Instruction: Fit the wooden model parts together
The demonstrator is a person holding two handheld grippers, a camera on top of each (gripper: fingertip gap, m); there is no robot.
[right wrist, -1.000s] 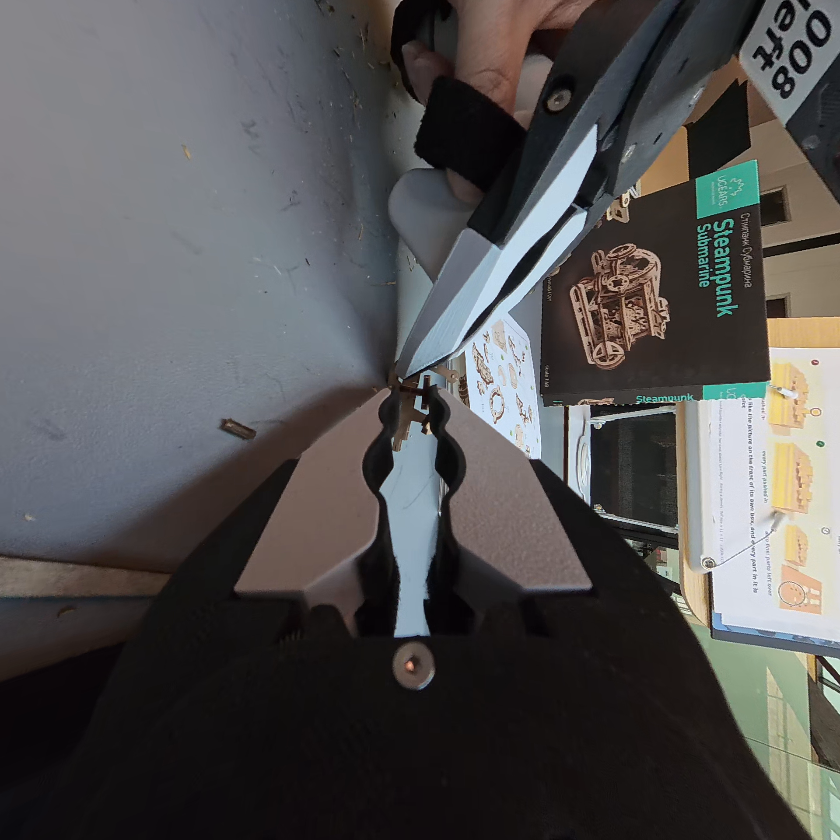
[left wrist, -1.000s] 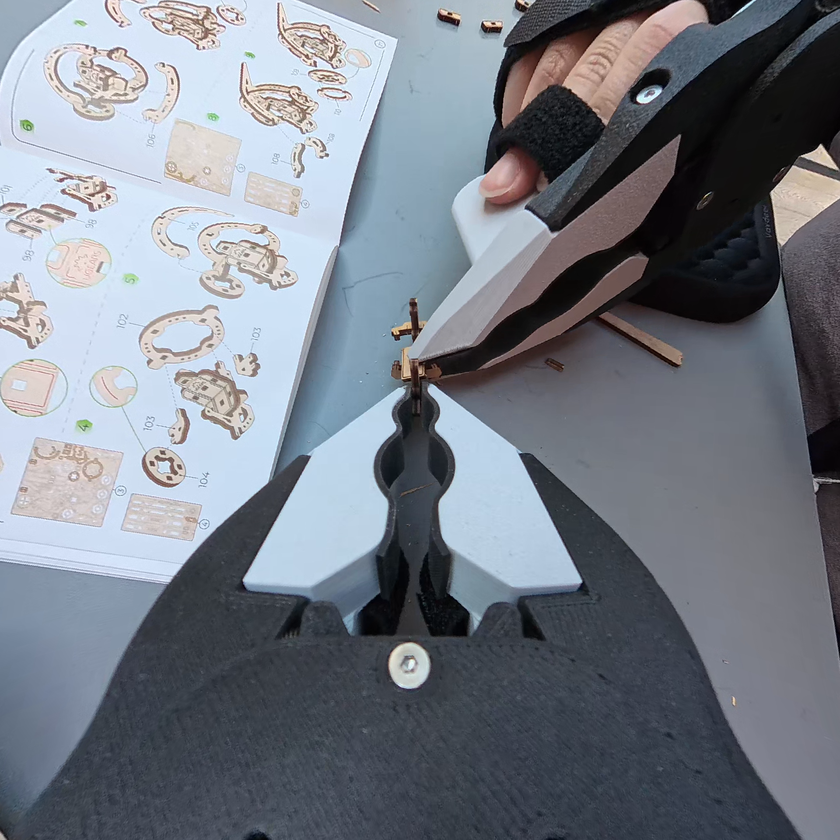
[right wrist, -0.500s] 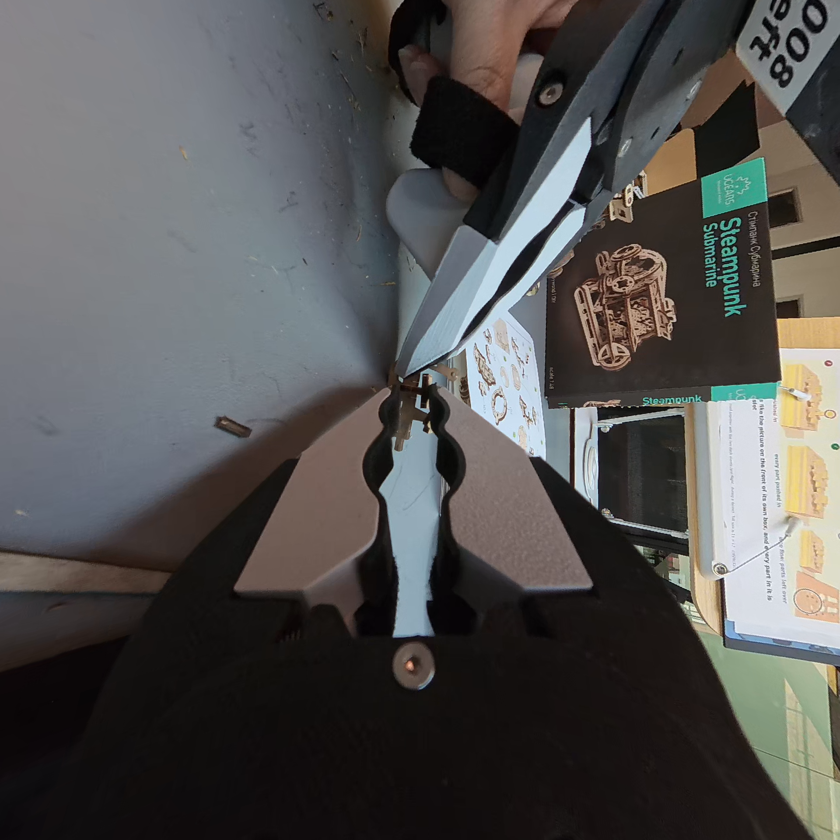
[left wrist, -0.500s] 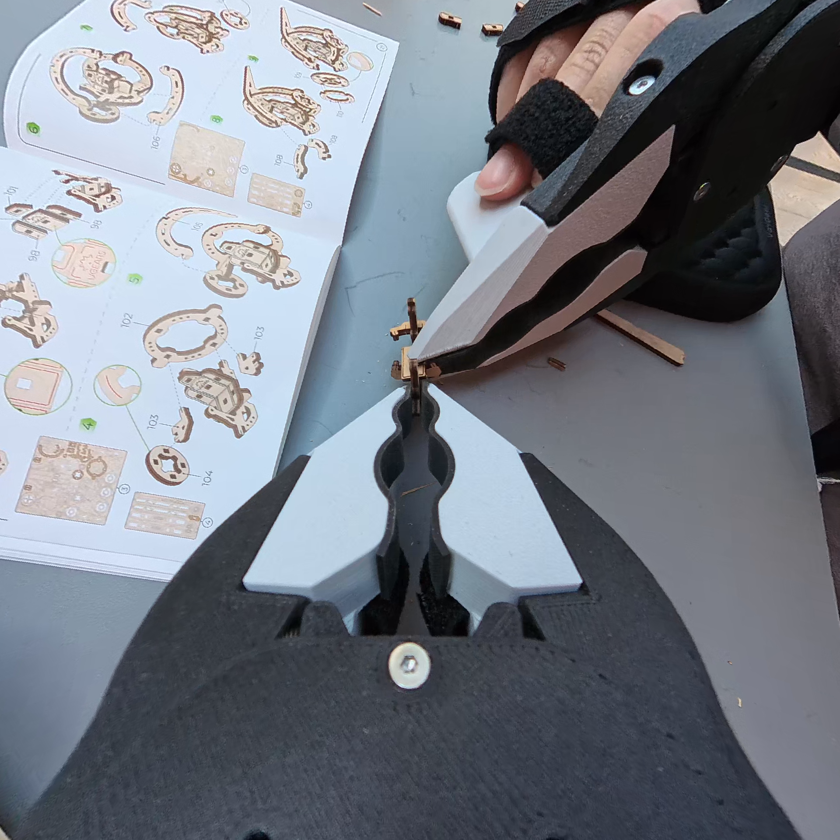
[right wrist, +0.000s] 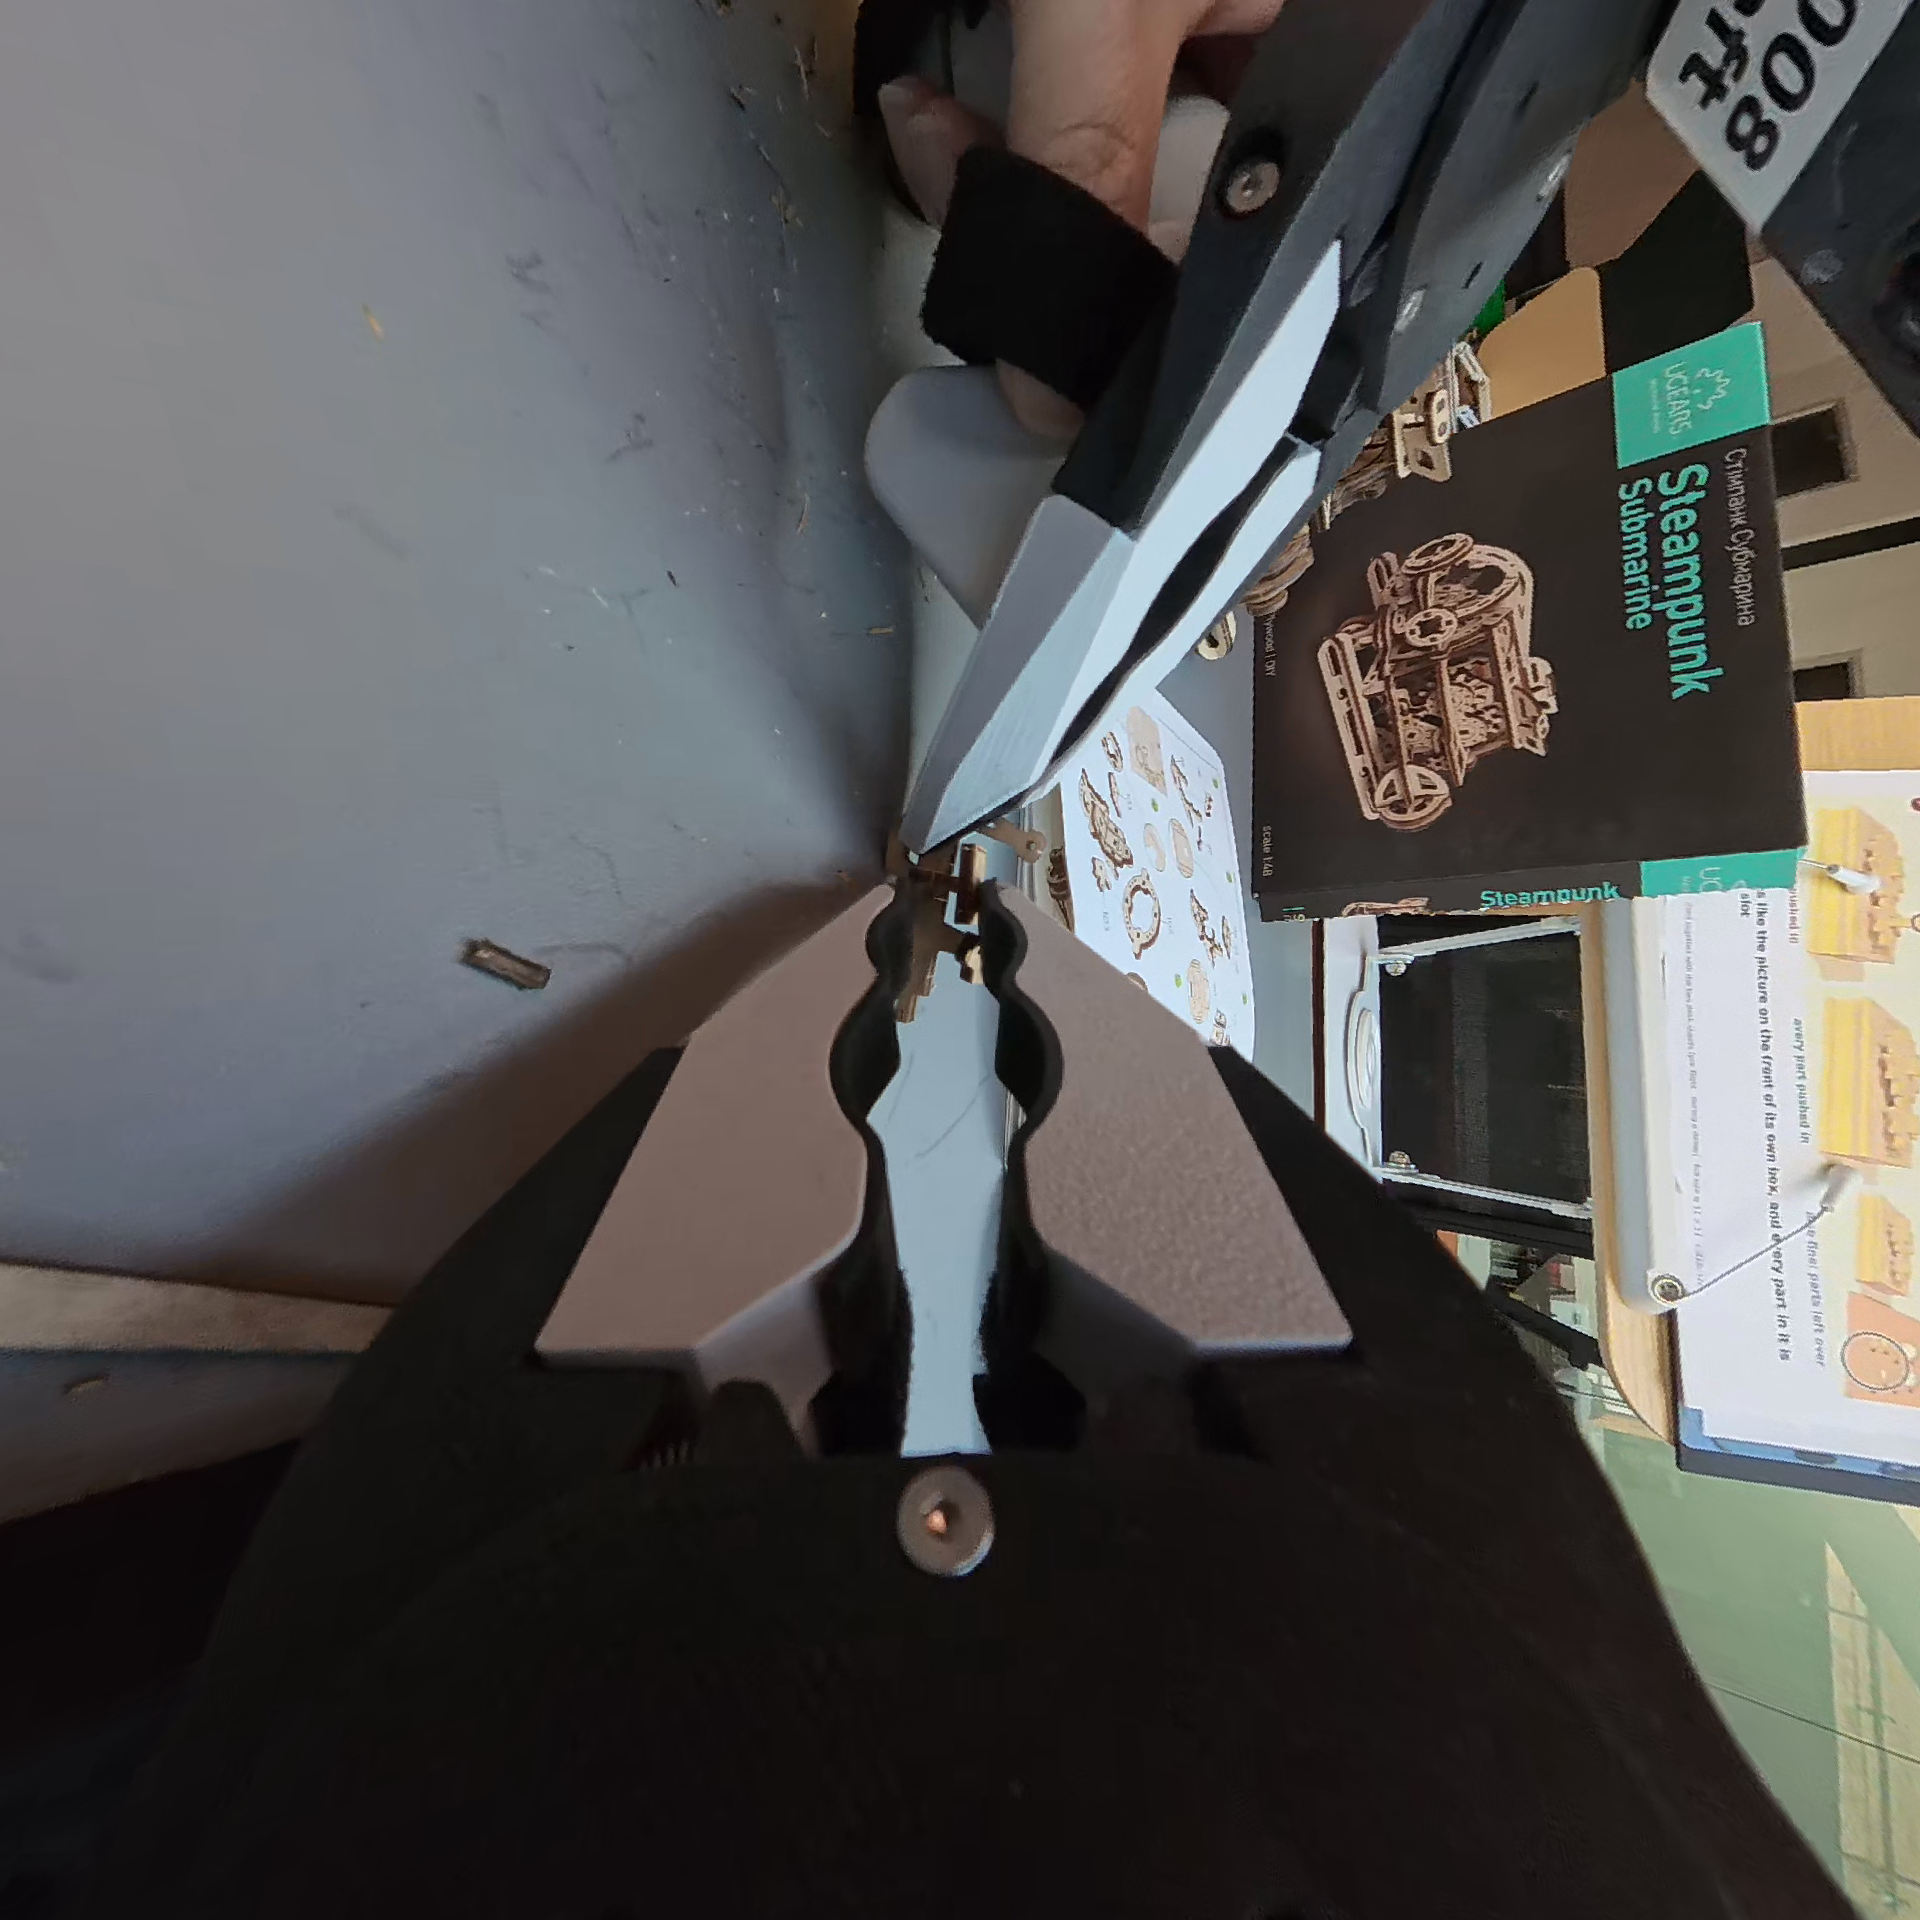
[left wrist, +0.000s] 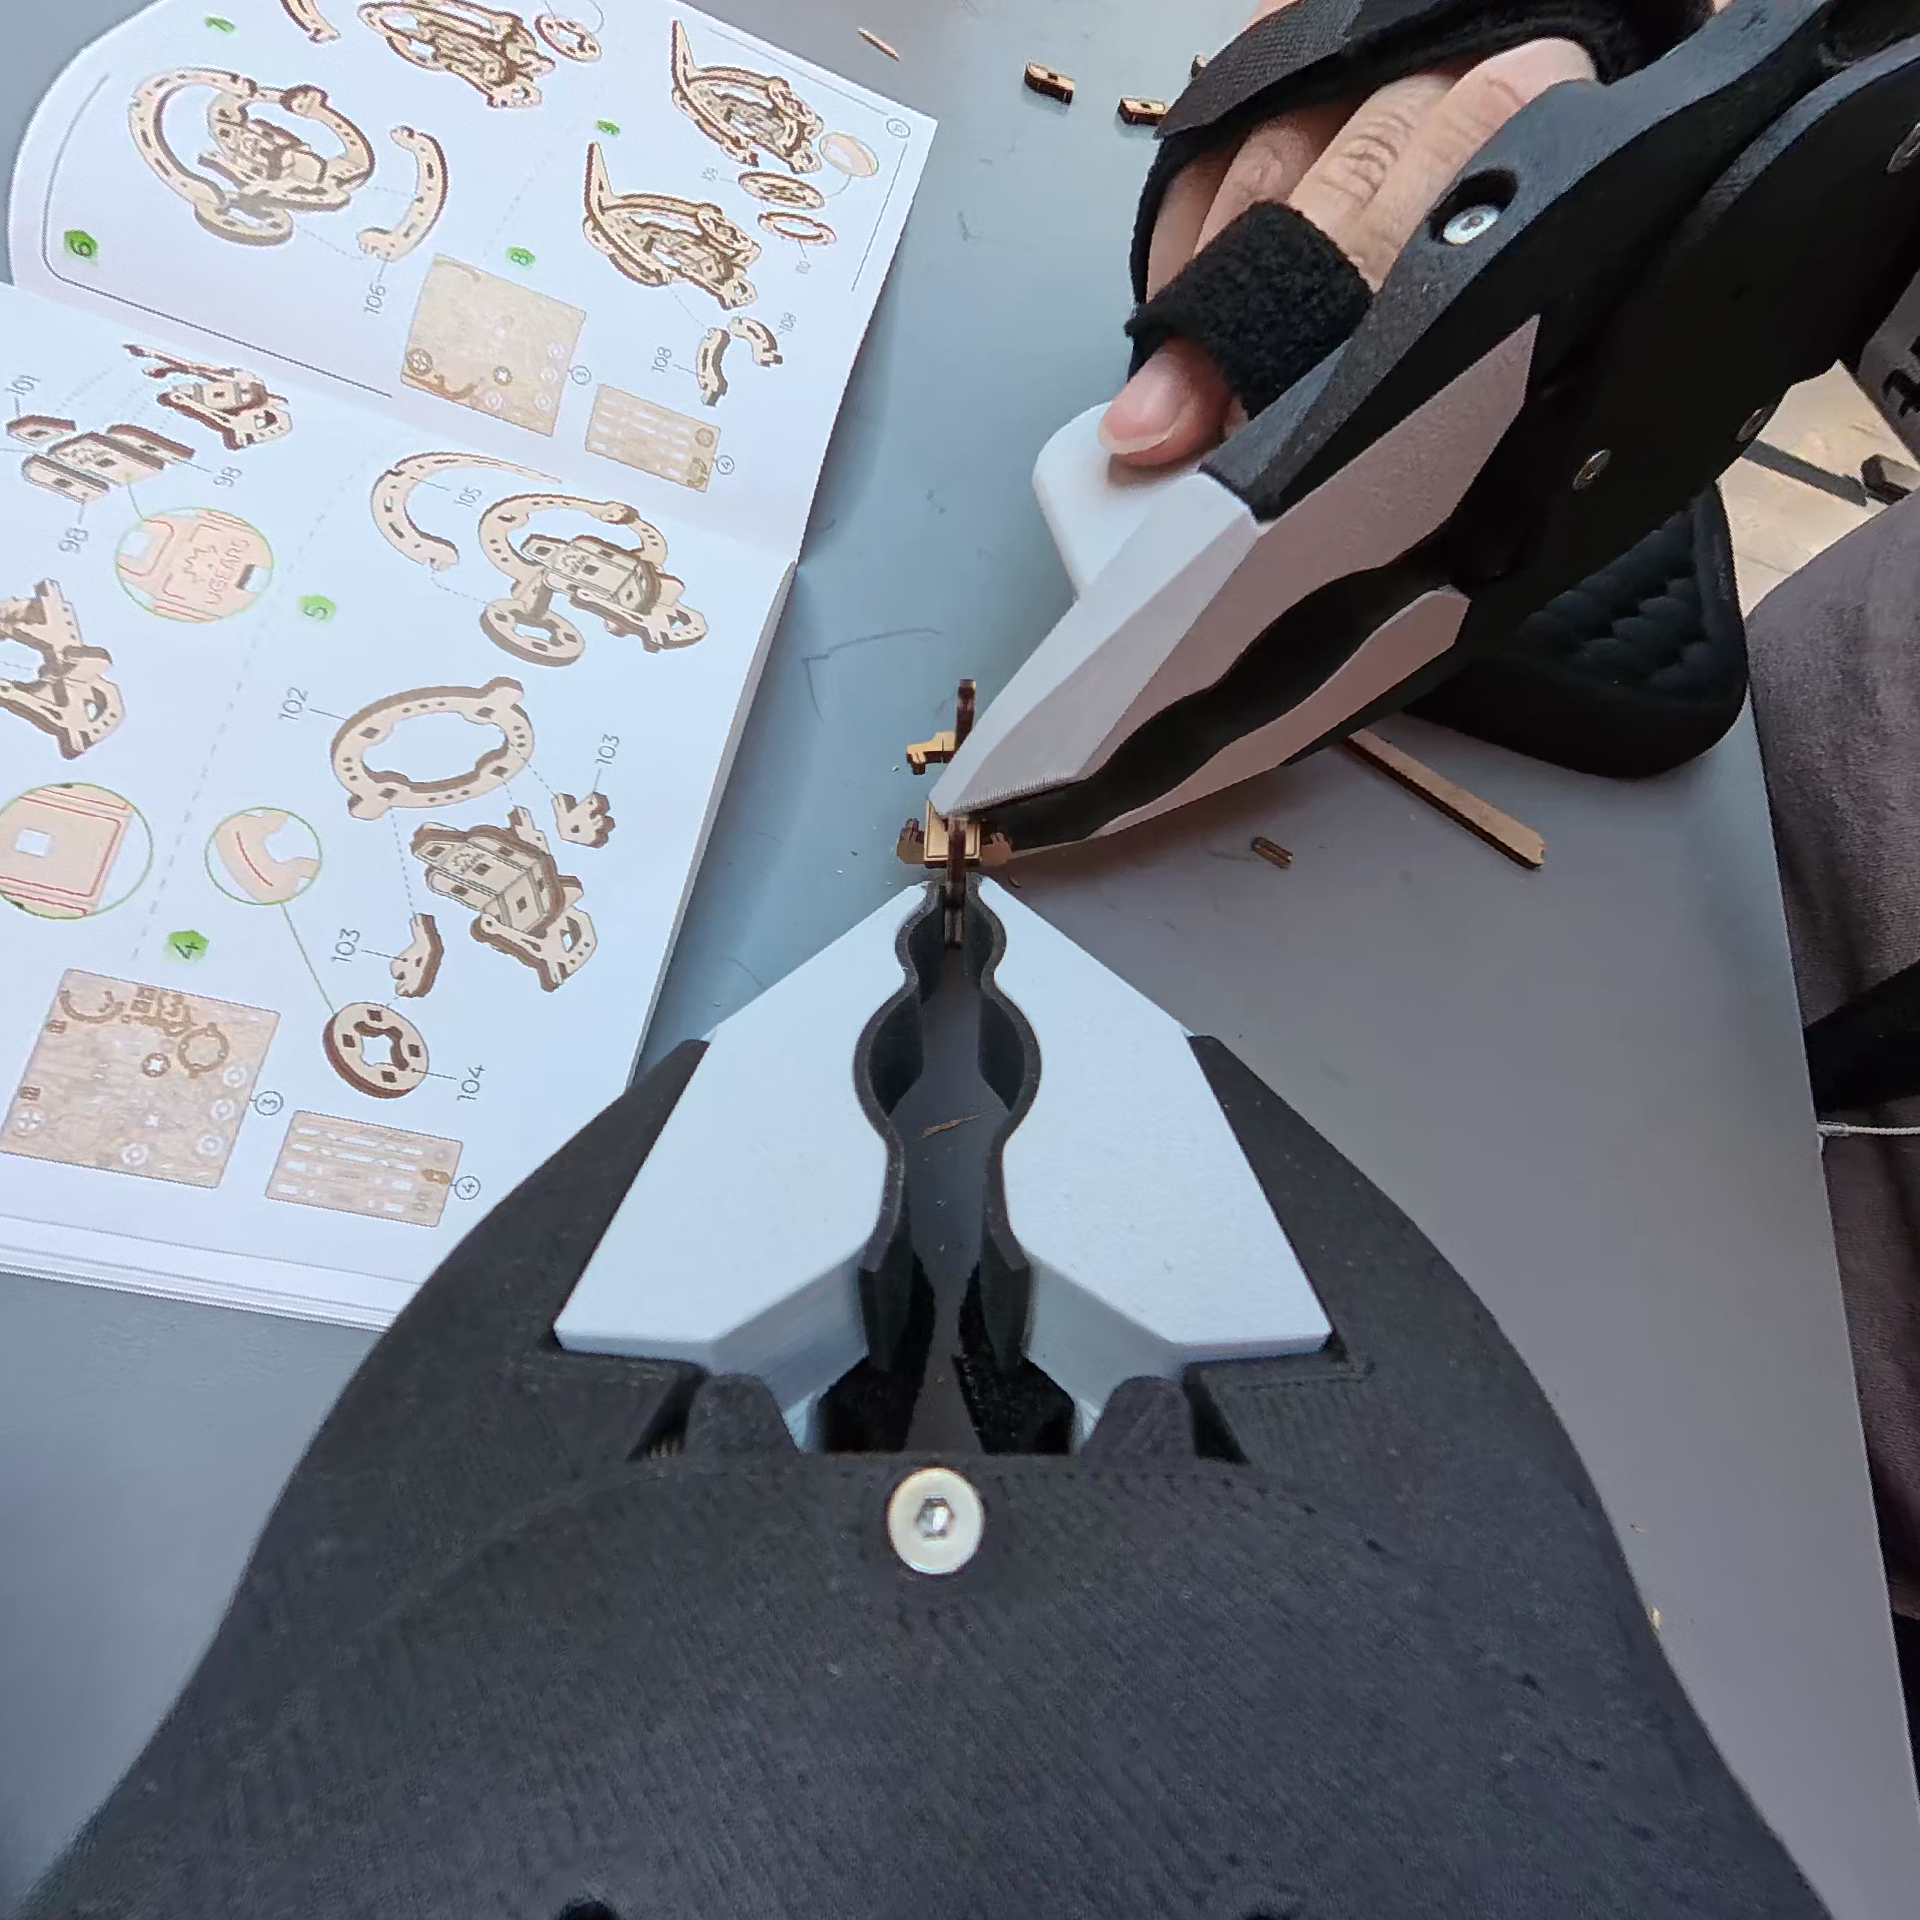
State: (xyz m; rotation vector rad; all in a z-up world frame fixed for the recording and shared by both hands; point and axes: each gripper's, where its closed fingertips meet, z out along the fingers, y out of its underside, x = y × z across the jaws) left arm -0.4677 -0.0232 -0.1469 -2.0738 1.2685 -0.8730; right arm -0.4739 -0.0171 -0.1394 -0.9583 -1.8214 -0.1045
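Two small wooden model parts (left wrist: 951, 842) meet where the gripper tips touch, just above the grey table (left wrist: 1351, 1143). My left gripper (left wrist: 951, 896) is shut on a thin wooden part that stands on edge between its tips. My right gripper (left wrist: 961, 821) comes in from the upper right, held by a gloved hand (left wrist: 1299, 239), and is shut on the small crosswise part. In the right wrist view the right gripper (right wrist: 940, 899) pinches the wooden pieces (right wrist: 930, 940), and the left gripper (right wrist: 920, 847) touches them from above. How the parts join is hidden by the tips.
An open instruction booklet (left wrist: 364, 623) lies on the left. A loose wooden piece (left wrist: 940, 743) sits just behind the tips. A wooden stick (left wrist: 1455, 800), a chip (left wrist: 1270, 852) and bits (left wrist: 1044, 81) lie around. A dark model box (right wrist: 1507, 675) stands beyond the table. Both grippers' tips are close together, under 4 cm apart.
Both grippers stay tip to tip on the wooden parts. The right gripper and its hand have shifted very slightly; the parts remain held in the same place.
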